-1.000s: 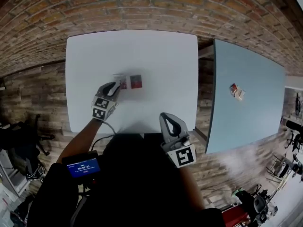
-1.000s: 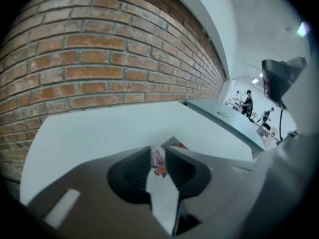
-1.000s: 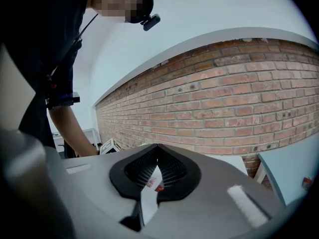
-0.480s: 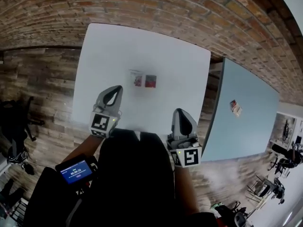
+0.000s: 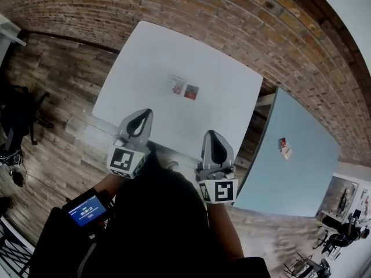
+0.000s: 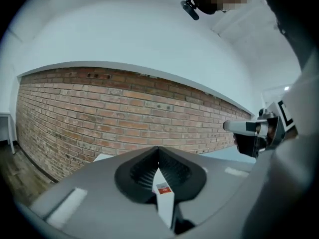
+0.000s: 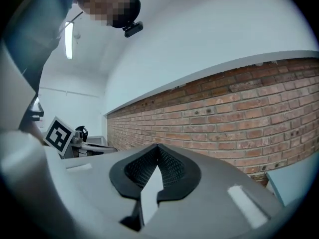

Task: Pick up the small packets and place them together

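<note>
Tables: two, one white table and one blue table. Packets on the white table: two, one pale packet and one red packet. Packets on the blue table: one far cluster, too small to count singly. Grippers: two, left gripper and right gripper. Marker cubes: two, left cube and right cube. Lit screen: one.

A white table stands near a brick wall, with a pale blue table just beside it on the right. Wooden plank floor spreads to the left, where a black office chair stands.
</note>
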A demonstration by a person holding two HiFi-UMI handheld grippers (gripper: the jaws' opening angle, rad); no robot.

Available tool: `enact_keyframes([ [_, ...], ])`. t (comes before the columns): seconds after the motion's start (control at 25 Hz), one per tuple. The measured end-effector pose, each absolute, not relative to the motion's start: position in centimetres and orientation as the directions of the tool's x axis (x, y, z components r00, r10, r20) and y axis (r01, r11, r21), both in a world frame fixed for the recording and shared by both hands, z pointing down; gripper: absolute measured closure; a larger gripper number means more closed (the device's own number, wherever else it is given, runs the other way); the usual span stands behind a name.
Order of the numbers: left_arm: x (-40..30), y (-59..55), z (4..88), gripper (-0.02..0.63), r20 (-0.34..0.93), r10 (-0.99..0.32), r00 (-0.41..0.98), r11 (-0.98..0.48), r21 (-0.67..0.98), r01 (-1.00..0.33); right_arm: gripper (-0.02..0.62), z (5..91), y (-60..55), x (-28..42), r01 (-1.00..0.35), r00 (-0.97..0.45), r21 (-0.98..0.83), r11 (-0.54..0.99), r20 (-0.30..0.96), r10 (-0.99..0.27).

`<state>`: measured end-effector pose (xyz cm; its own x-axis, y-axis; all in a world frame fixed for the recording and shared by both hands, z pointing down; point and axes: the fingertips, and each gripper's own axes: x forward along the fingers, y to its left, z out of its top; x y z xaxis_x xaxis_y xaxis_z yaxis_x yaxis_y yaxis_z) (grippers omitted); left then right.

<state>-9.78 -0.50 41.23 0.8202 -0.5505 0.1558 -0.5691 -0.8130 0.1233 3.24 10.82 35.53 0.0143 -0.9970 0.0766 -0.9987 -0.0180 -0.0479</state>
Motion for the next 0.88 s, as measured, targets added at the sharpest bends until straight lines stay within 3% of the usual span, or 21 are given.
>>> enact_keyframes([
  [0.32, -11.5, 8.4, 39.1, 0.606, 0.152, -0.544, 0.825, -0.814, 0.143, -0.563, 0.594, 34.3, 18.1, 2.0, -0.999, -0.024, -0.027, 0.022, 0.055, -0.998],
  [0.6, -12.2, 8.1, 36.0, 0.606, 0.100, -0.515, 0.852, -0.843, 0.124, -0.524, 0.595, 30.4, 20.0, 2.6, -0.995, 0.103, -0.008, -0.102, -0.061, -0.993],
  [0.88, -11.6, 7.5, 32.9, 0.606, 0.017, -0.487, 0.873, -0.868, 0.102, -0.486, 0.595, 29.1, 19.8, 0.8, -0.986, 0.163, 0.034, -0.165, -0.062, -0.985],
])
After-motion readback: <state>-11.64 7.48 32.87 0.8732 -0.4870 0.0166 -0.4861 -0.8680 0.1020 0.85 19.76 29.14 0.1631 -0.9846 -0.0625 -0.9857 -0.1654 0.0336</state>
